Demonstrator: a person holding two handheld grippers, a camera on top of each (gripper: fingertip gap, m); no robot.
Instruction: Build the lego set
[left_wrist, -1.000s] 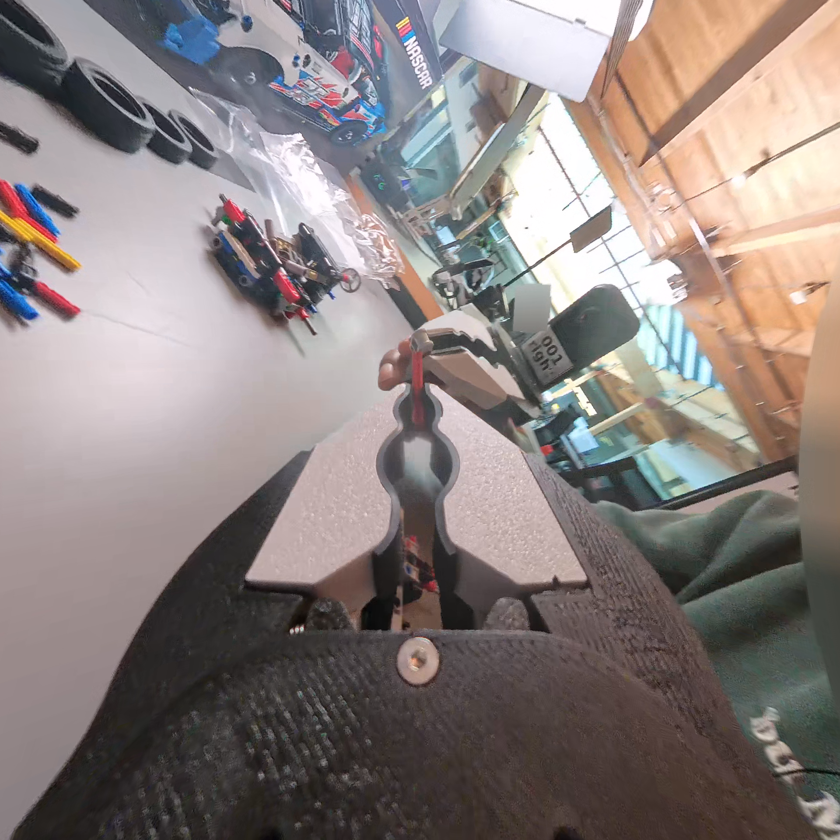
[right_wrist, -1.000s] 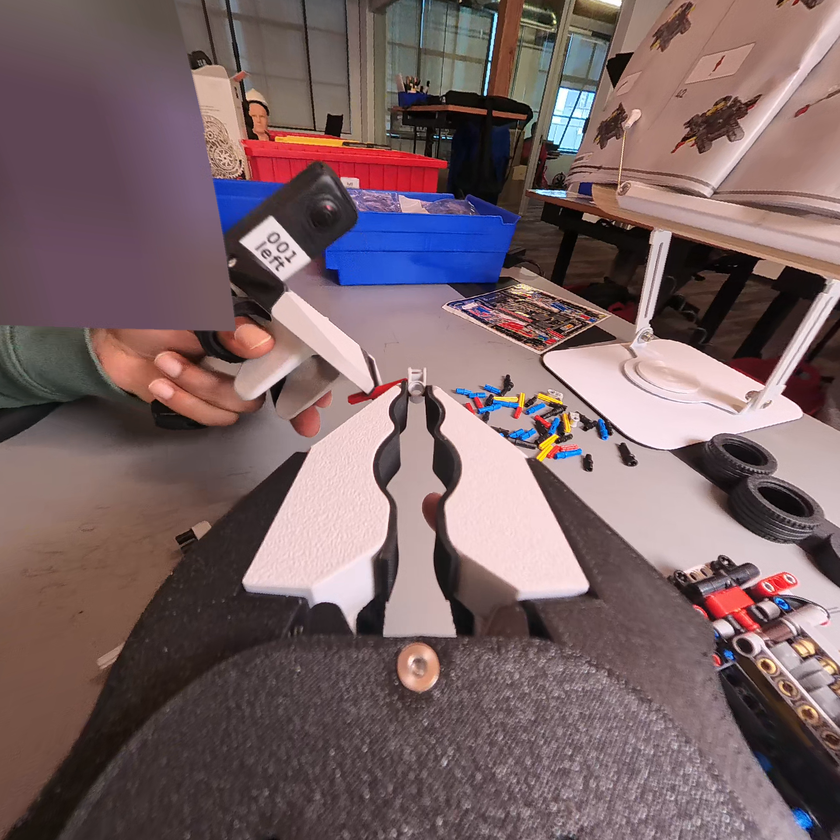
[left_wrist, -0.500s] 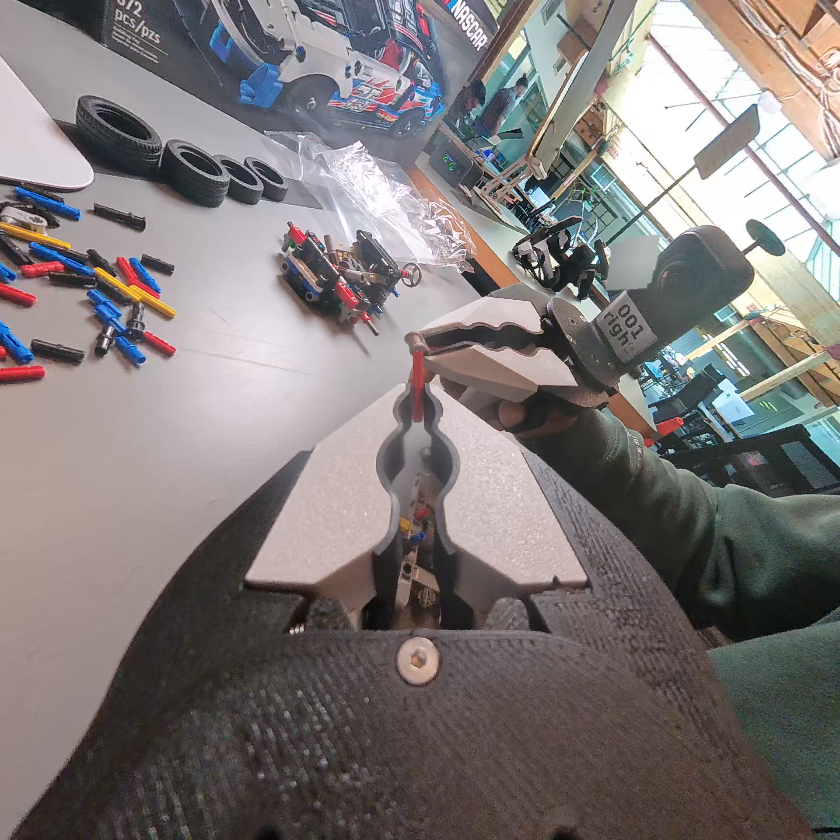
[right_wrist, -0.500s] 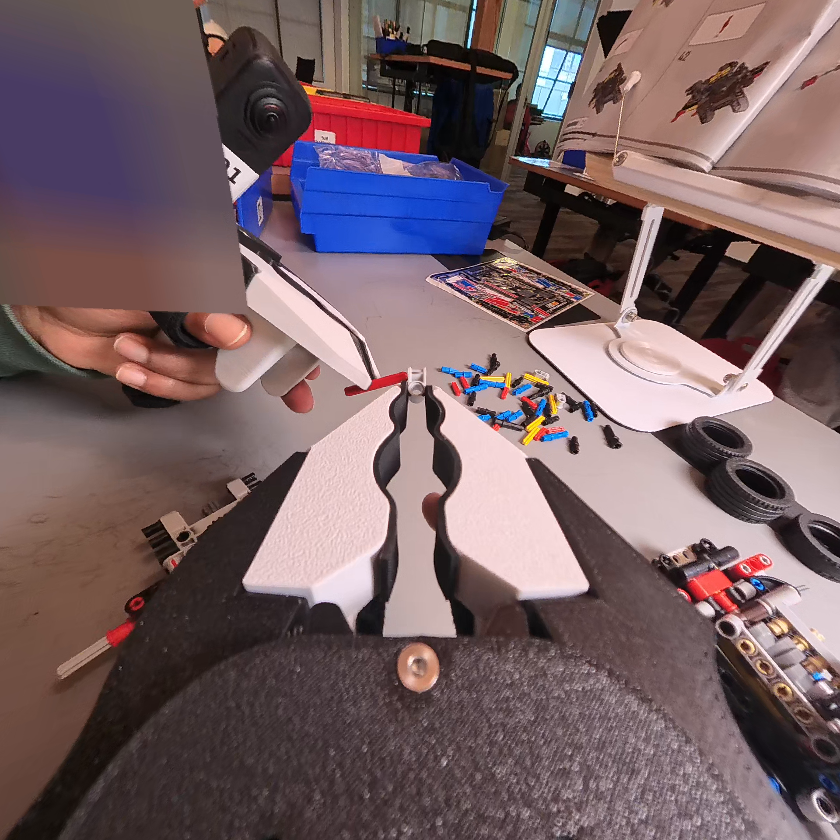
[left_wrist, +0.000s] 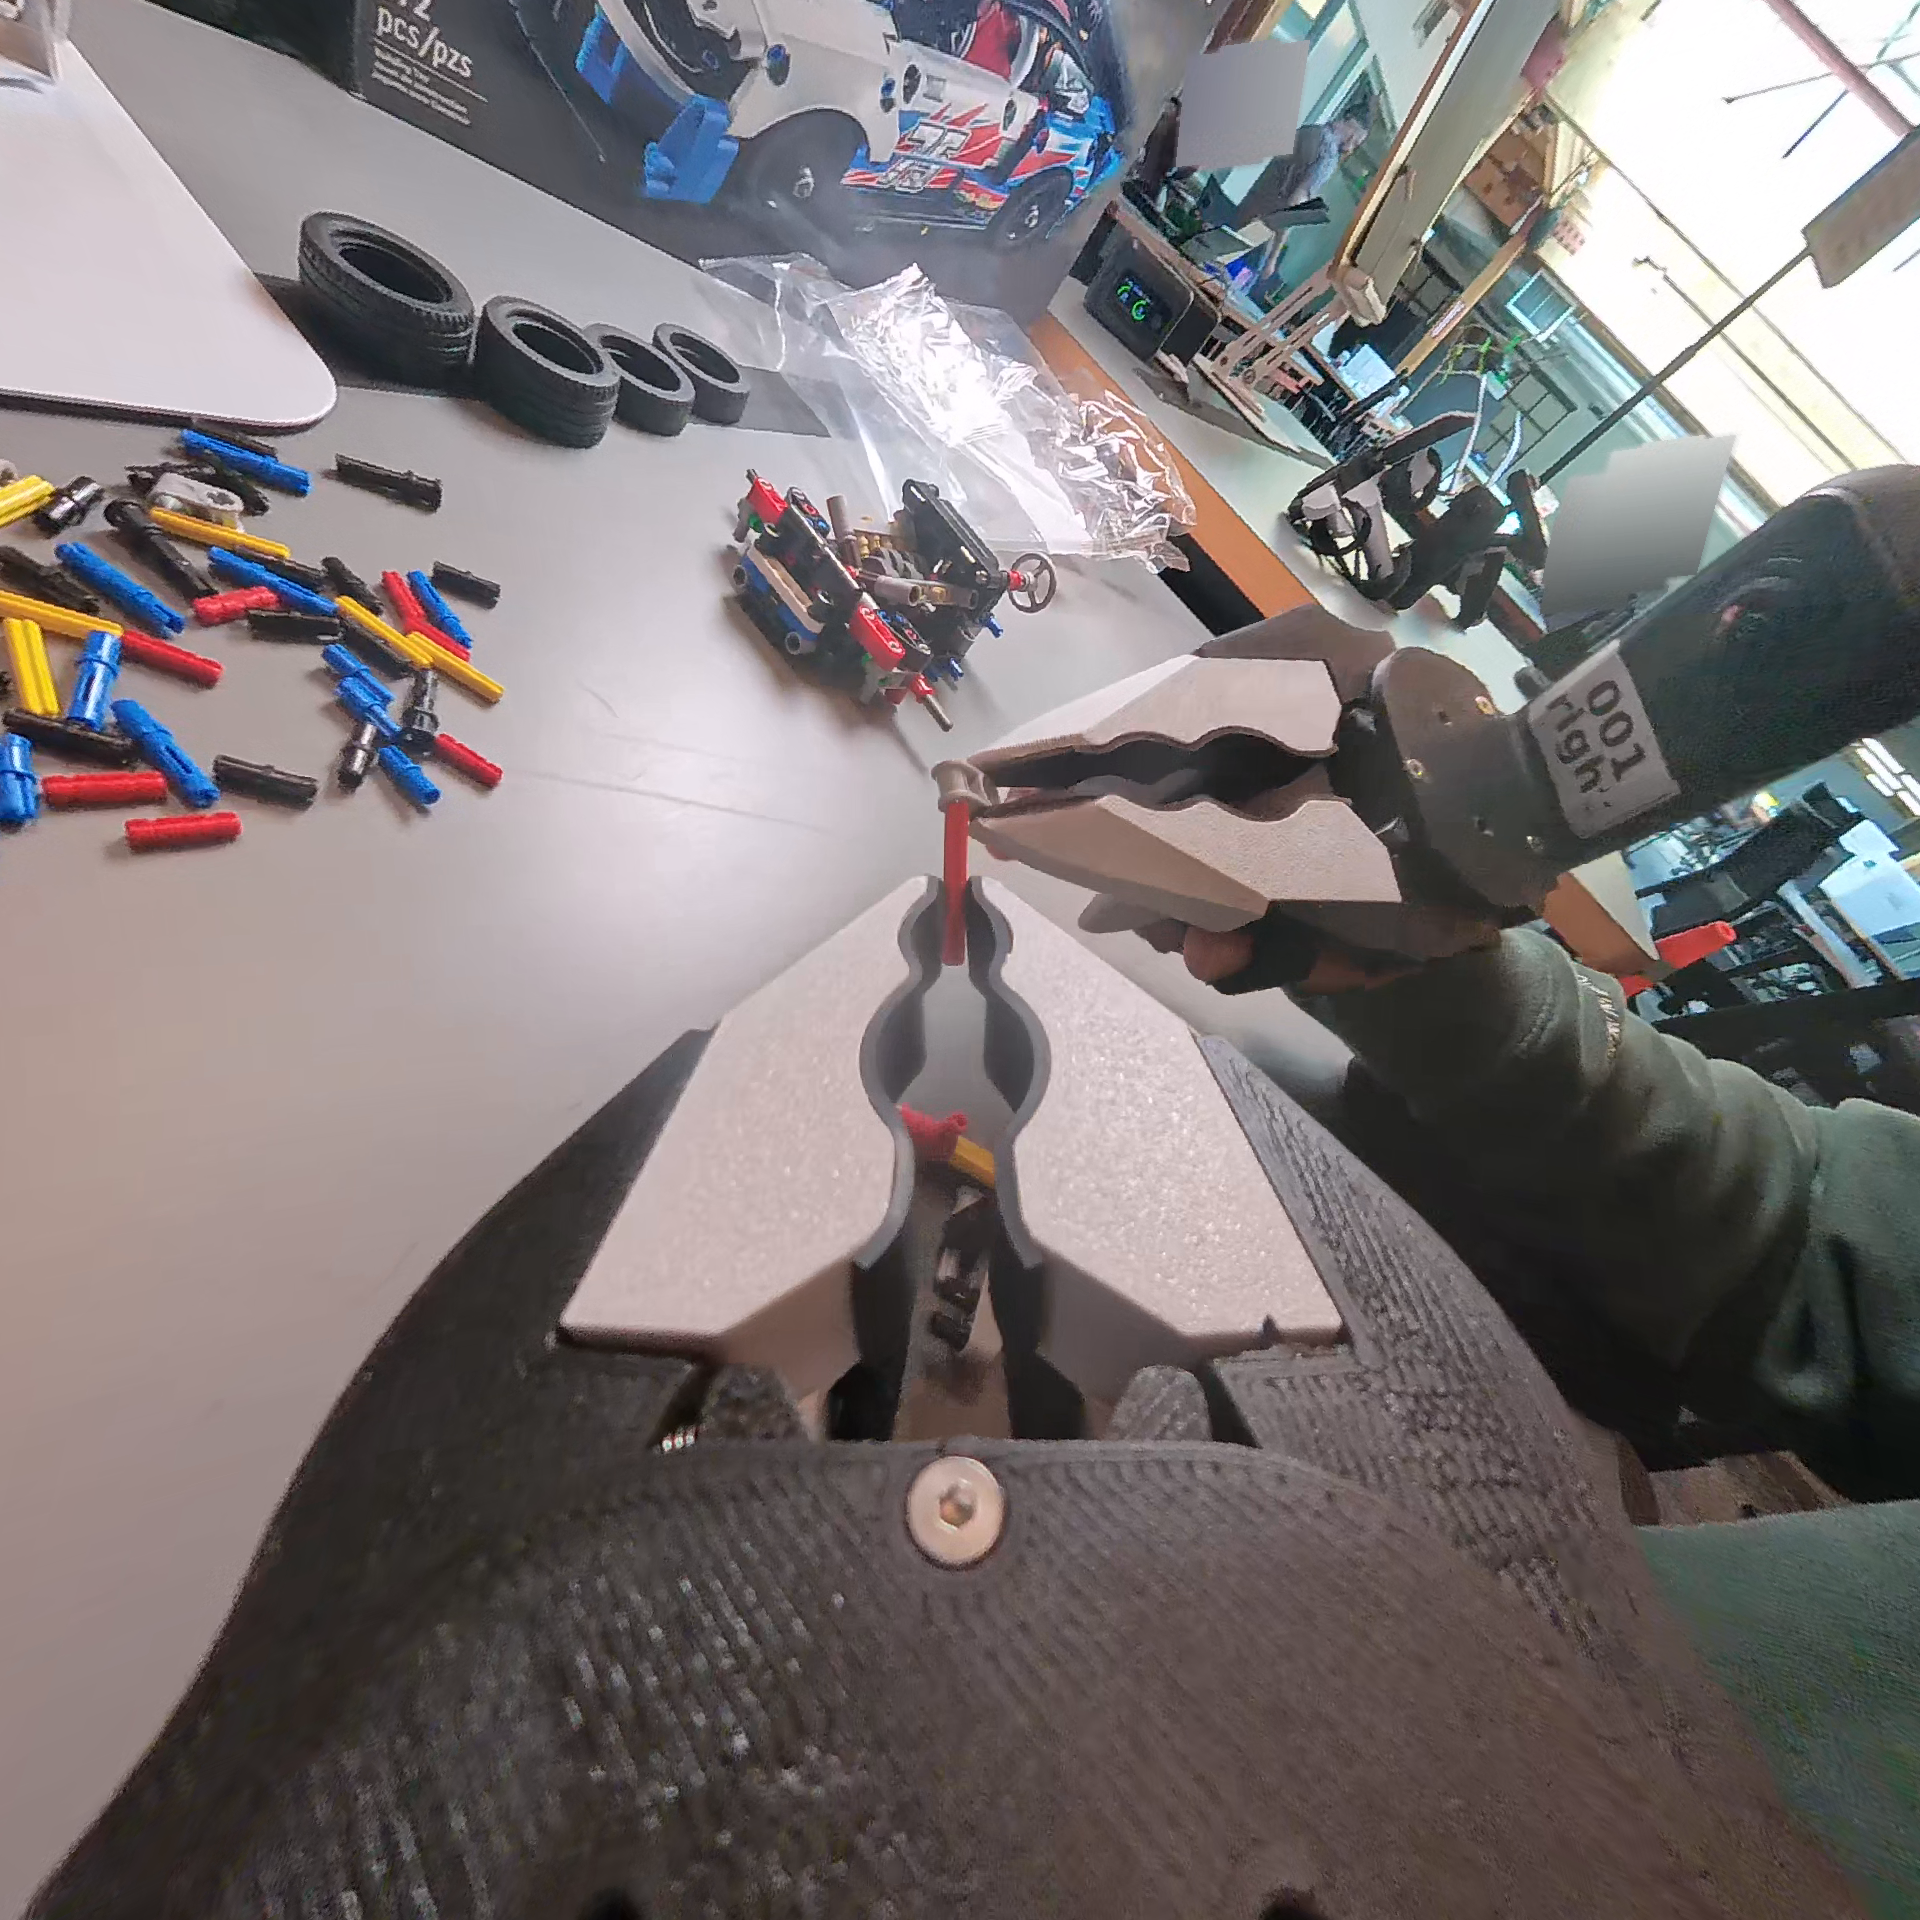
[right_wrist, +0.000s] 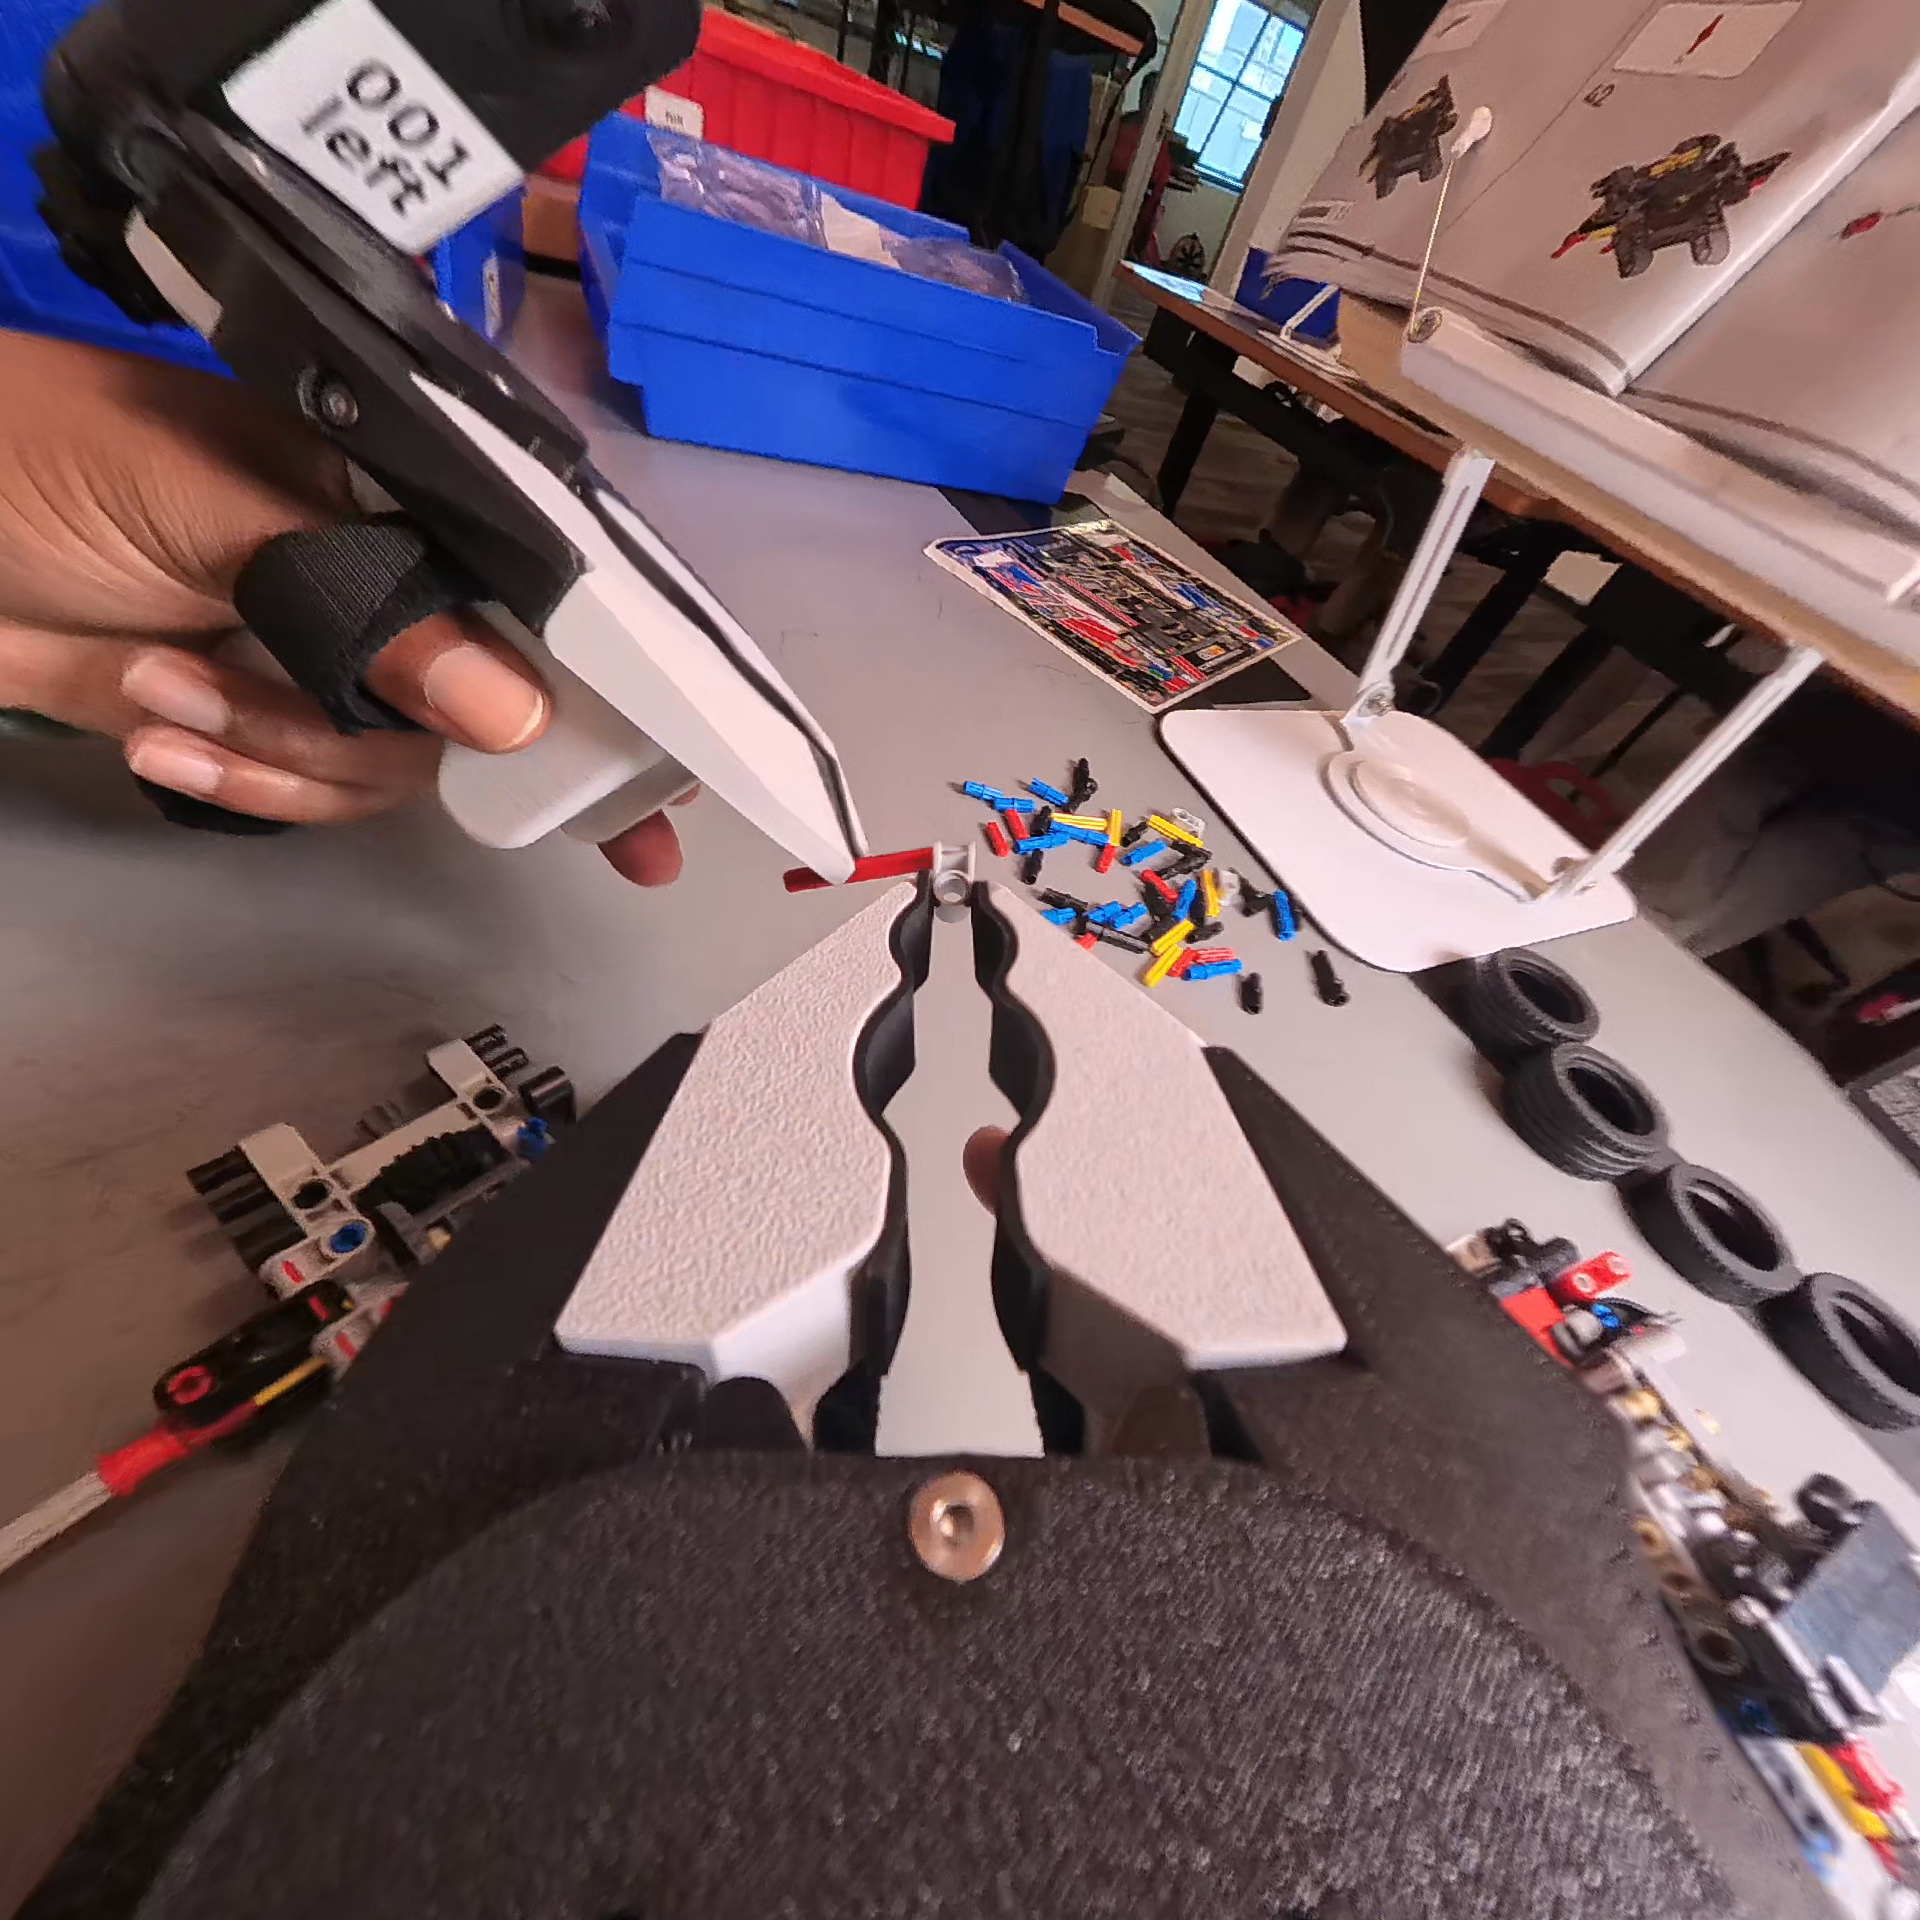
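My left gripper is shut on a short red axle that sticks out past its tips. My right gripper is shut on a small grey connector. The two grippers meet at right angles above the grey table. The axle's free end sits at the connector. In the right wrist view the left gripper comes in from the upper left, holding the red axle level. In the left wrist view the right gripper comes in from the right.
Loose coloured pins and several black tyres lie ahead. A part-built chassis sits mid-table, and a smaller assembly lies low on the left. A book stand, blue bins, a clear bag and the set's box ring the table. Less than 4 cm separates the two grippers' tips.
Both grippers stay shut on their parts and joined at the tips. The left gripper has swung round towards the table, and the two hands have moved closer together.
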